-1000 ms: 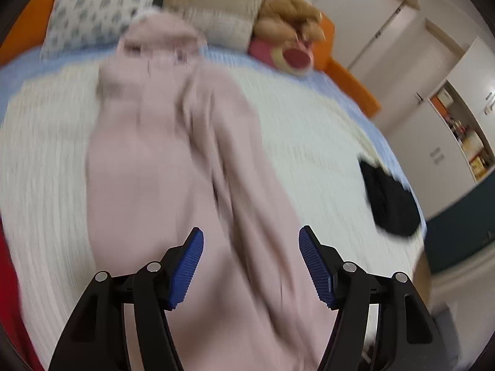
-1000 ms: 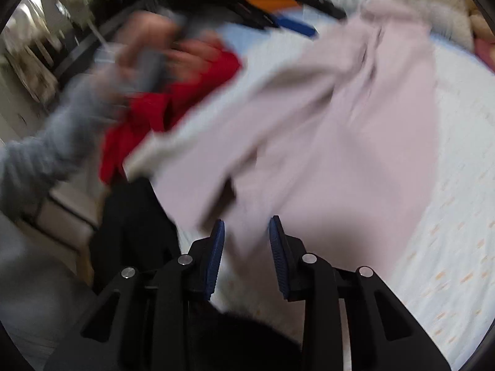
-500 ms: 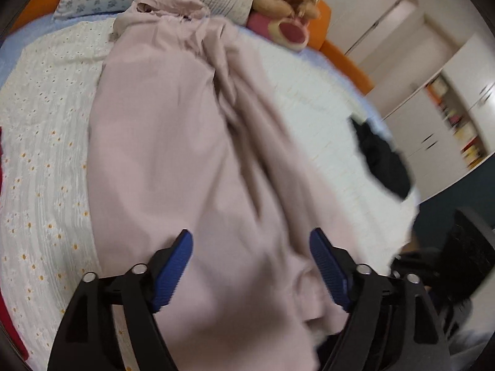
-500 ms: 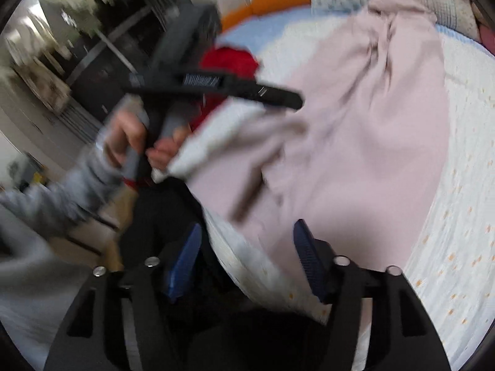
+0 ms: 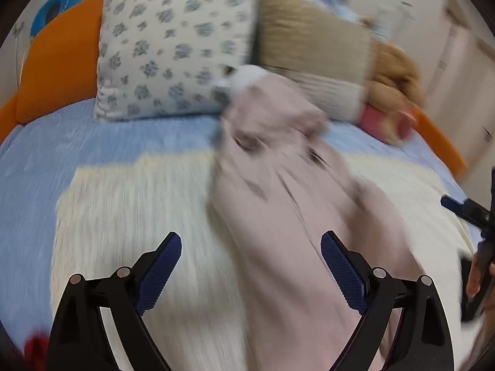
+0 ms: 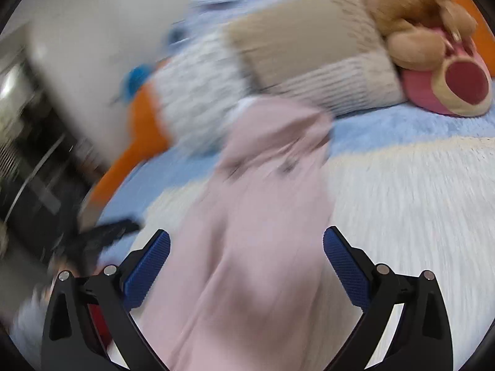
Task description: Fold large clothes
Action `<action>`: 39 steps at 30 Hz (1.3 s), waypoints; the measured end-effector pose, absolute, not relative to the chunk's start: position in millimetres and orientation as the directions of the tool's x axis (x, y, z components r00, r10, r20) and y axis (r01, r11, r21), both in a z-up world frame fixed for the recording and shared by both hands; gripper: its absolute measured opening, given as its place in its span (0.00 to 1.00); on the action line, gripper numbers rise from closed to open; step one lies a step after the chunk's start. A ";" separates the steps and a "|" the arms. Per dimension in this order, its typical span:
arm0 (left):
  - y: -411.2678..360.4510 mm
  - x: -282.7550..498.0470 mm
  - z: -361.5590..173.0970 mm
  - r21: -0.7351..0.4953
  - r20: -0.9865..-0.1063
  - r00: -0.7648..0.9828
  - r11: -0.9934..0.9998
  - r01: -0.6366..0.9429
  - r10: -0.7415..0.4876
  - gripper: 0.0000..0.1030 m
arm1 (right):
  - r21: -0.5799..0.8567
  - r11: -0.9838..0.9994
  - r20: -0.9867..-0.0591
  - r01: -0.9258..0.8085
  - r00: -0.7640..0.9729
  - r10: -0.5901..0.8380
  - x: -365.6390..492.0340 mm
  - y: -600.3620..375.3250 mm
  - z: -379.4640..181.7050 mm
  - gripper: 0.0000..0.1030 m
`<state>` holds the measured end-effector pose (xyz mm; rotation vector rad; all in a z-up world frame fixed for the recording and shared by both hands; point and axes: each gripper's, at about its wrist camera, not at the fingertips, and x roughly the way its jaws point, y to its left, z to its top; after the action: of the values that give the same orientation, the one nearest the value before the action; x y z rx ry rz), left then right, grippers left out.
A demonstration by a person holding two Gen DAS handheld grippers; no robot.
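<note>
A large pale pink garment (image 5: pixel 287 204) lies lengthwise on the white bed cover (image 5: pixel 130 204), its hood end near the pillows. It also shows in the right wrist view (image 6: pixel 263 216). My left gripper (image 5: pixel 250 253) is open and empty, above the garment's left edge. My right gripper (image 6: pixel 247 250) is open and empty, above the garment's middle. The right gripper also shows at the right edge of the left wrist view (image 5: pixel 473 213). Both views are motion-blurred.
A flowered pillow (image 5: pixel 173 49), a beige pillow (image 5: pixel 312 52) and a plush bear (image 6: pixel 433 40) lie at the head of the bed. An orange headboard (image 5: pixel 58 52) is behind. A red cloth (image 5: pixel 34 346) shows at the lower left.
Both grippers have swung up toward the head of the bed. The right gripper has opened wide. The black cloth and cupboards have left the left view.
</note>
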<state>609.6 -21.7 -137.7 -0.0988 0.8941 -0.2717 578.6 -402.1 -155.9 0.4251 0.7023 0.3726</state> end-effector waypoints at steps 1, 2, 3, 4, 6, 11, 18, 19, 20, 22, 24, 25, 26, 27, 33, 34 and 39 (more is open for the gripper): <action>-24.3 643.7 -144.7 -0.238 -0.744 0.599 0.955 0.175 -0.295 0.87 | 0.505 0.850 -0.539 -0.147 0.716 0.444 608.1 -404.7 -164.9 0.94; -28.7 679.5 -152.4 -0.272 -0.726 0.614 0.950 0.156 -0.309 0.85 | 0.528 0.843 -0.542 -0.096 0.726 0.423 648.0 -409.9 -178.2 0.92; -35.1 701.1 -157.8 -0.282 -0.711 0.631 0.948 0.150 -0.311 0.85 | 0.549 0.833 -0.541 -0.066 0.731 0.415 668.8 -410.5 -187.9 0.93; -43.6 720.8 -164.0 -0.279 -0.694 0.653 0.949 0.145 -0.304 0.85 | 0.578 0.816 -0.552 -0.013 0.730 0.403 708.0 -413.0 -201.3 0.93; -58.7 754.5 -178.4 -0.278 -0.655 0.697 0.951 0.136 -0.292 0.85 | 0.609 0.792 -0.543 0.034 0.745 0.386 750.0 -412.4 -217.2 0.93; -64.4 804.0 -250.3 -0.434 -0.608 0.720 0.900 0.051 -0.334 0.82 | 0.512 0.859 -0.547 0.025 0.780 0.304 806.7 -367.3 -268.5 0.94; -77.9 826.5 -256.7 -0.423 -0.655 0.656 0.901 0.093 -0.375 0.37 | 0.449 0.892 -0.591 0.051 0.766 0.254 808.6 -355.4 -269.6 0.24; -85.7 826.5 -253.6 -0.385 -0.661 0.660 0.916 0.110 -0.357 0.22 | 0.471 0.880 -0.549 0.052 0.799 0.246 799.8 -361.7 -265.9 0.18; -92.5 826.1 -250.5 -0.349 -0.663 0.669 0.929 0.122 -0.337 0.20 | 0.486 0.872 -0.518 0.047 0.819 0.245 792.9 -366.3 -261.4 0.10; -100.1 828.5 -248.7 -0.298 -0.678 0.673 0.947 0.117 -0.296 0.14 | 0.495 0.868 -0.495 0.037 0.833 0.247 787.0 -368.7 -258.5 0.07; -110.6 830.1 -245.5 -0.221 -0.699 0.676 0.969 0.108 -0.234 0.12 | 0.484 0.875 -0.482 0.003 0.835 0.264 779.1 -363.6 -252.1 0.06; -116.8 827.2 -240.4 -0.165 -0.701 0.688 0.981 0.101 -0.189 0.12 | 0.473 0.881 -0.461 -0.018 0.847 0.265 775.5 -363.3 -245.8 0.06; -123.2 820.3 -232.7 -0.103 -0.692 0.707 0.989 0.103 -0.146 0.12 | 0.461 0.886 -0.428 -0.049 0.862 0.270 767.0 -360.8 -235.8 0.05; -128.4 812.8 -225.6 -0.062 -0.681 0.723 0.992 0.107 -0.120 0.12 | 0.435 0.895 -0.391 -0.097 0.875 0.285 754.9 -357.6 -220.6 0.05; -117.2 727.8 -133.7 -0.118 -0.580 0.789 0.979 0.167 -0.204 0.12 | 0.373 0.876 -0.337 -0.305 0.835 0.435 664.9 -349.7 -139.8 0.05; -118.5 704.9 -118.3 -0.109 -0.556 0.799 0.973 0.203 -0.229 0.12 | 0.353 0.866 -0.320 -0.354 0.824 0.467 640.9 -349.5 -128.2 0.05; -115.6 561.5 -88.1 -0.003 -0.446 0.832 0.930 0.367 -0.330 0.14 | 0.235 0.810 -0.237 -0.538 0.776 0.584 503.5 -356.2 -107.9 0.05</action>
<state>561.5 -115.6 -88.1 0.0836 0.4580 -0.3696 503.5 -356.2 -107.8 0.1572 0.3078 0.6096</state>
